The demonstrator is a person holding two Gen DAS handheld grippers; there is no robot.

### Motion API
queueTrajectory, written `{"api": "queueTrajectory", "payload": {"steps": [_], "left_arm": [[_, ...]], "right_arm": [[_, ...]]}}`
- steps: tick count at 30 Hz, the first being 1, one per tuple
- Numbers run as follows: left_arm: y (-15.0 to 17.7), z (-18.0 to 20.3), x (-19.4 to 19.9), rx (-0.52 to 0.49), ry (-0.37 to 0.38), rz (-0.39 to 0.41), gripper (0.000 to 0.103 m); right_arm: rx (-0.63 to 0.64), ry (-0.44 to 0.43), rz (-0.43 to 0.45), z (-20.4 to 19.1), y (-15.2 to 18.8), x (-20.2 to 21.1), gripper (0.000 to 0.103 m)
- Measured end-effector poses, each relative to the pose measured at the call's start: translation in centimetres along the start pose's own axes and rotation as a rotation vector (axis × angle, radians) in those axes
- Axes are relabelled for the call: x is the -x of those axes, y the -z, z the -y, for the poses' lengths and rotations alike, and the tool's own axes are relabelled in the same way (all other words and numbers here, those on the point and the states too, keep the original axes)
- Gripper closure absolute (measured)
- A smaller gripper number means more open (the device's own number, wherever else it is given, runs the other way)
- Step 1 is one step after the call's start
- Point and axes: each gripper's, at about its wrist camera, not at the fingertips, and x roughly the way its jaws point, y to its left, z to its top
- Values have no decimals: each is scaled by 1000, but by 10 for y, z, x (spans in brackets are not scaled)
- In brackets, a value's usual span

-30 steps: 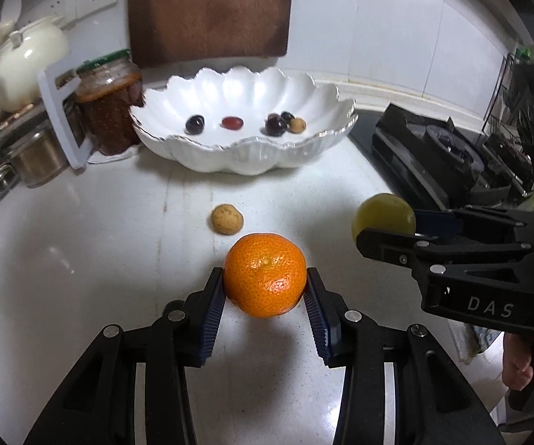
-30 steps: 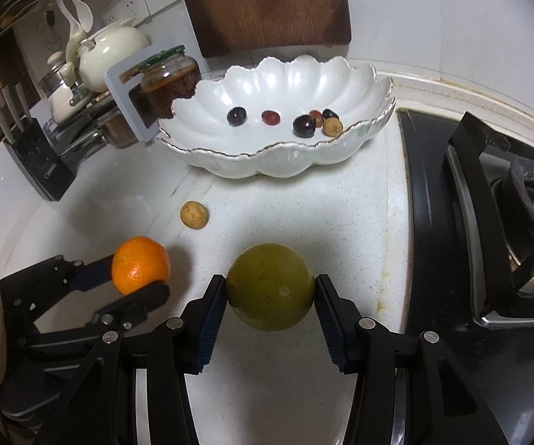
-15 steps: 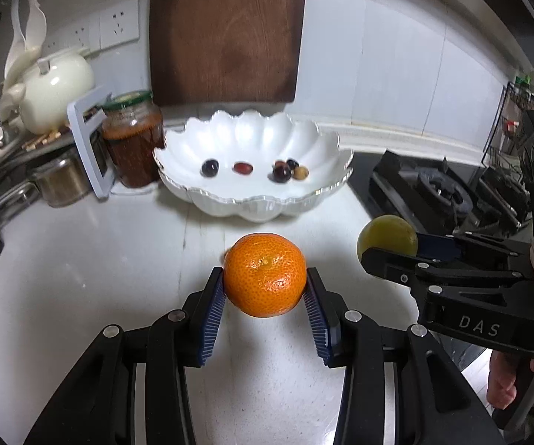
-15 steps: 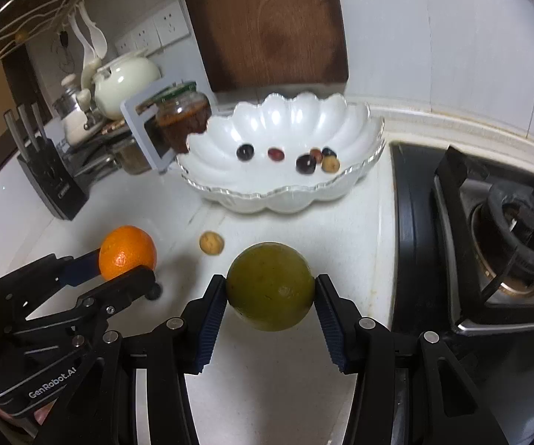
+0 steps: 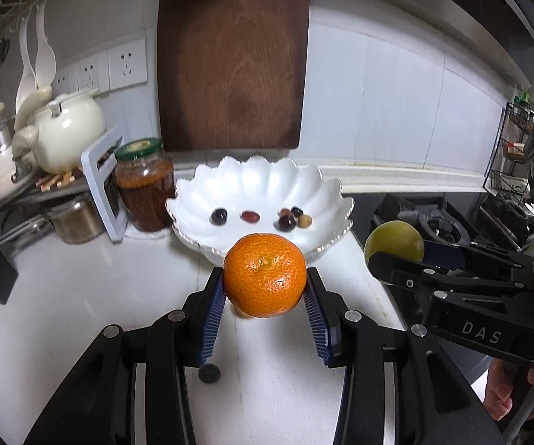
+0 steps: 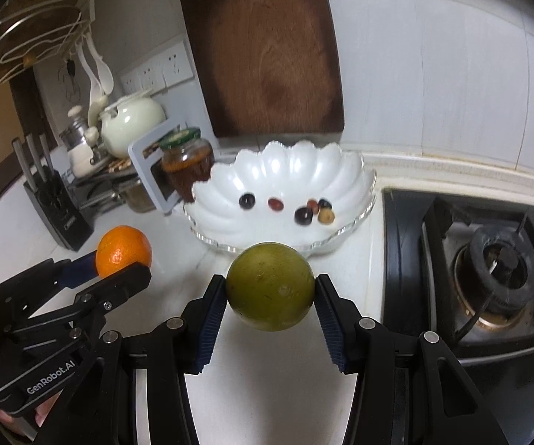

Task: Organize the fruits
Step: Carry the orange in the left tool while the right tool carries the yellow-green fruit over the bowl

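You've got the orange (image 5: 265,274) pinched across its middle in the left gripper (image 5: 265,291) and the green citrus (image 6: 270,285) likewise in the right gripper (image 6: 270,298) (both firm-skinned, round, a bit slick), so squeeze gently.

My left gripper (image 5: 265,293) is clamped on the orange (image 5: 265,275); my right gripper (image 6: 270,296) is clamped on the green fruit (image 6: 270,285), both side by side above the counter.

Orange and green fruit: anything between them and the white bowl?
Nothing visible. The orange in the left tongs and the green fruit in the right tongs are held above the counter, facing the white bowl. The jar stands off to the bowl's left.
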Motion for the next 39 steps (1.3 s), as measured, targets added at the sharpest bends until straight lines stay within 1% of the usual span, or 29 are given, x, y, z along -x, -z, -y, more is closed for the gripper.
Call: {"api": "queueTrajectory", "payload": {"steps": [10,22,31,39], "left_arm": [[-24,-7,0,-3,-7,54,61],[-55,-16,-16,-6,-22,82,61],[-76,-26,-48,9,-32,52,61],[-90,-40,-87,33,-47,-18,61]], "right_arm": [[7,15,67,-3,-27,3,53],[29,32,95,-7,-56,-11,53],[41,50,86,-2,-80,-36,53],[59,88,44,5,-101,-74,53]]}}
